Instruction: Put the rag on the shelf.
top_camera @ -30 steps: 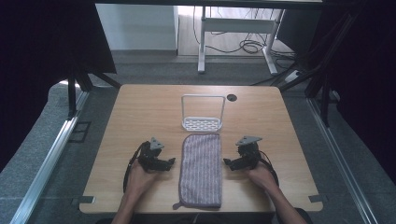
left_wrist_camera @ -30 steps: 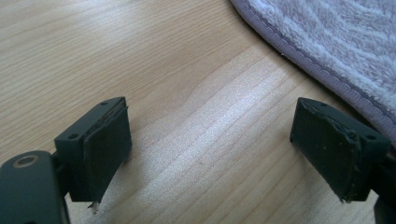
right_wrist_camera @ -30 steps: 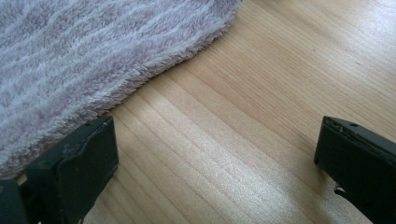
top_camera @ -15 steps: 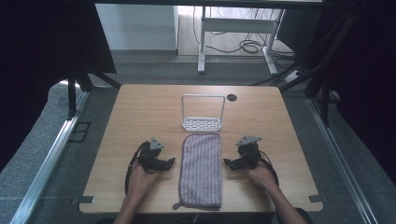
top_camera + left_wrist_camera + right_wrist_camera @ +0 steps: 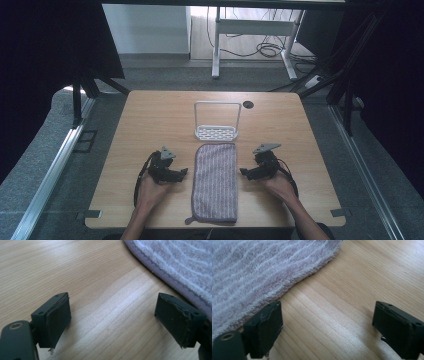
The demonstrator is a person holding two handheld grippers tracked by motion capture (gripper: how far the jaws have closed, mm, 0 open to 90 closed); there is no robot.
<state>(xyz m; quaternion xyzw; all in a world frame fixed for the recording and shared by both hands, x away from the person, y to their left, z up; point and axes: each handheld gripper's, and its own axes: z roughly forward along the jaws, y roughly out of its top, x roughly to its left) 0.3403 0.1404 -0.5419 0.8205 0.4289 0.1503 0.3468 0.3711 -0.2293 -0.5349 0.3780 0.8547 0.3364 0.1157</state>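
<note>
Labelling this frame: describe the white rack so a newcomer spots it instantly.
Start at the wooden table. Along its centre line lies a striped towel; just beyond the towel's far end stands the white rack. It is the one upright thing there: a perforated base with a tall wire loop.

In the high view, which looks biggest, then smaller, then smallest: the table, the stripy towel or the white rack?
1. The table, biggest by far.
2. The stripy towel.
3. The white rack, smallest, though it sits farther from the camera.

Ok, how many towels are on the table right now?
1. The towel lies flat at the near middle of the table, between the left gripper and right gripper, just in front of the white rack.
</note>
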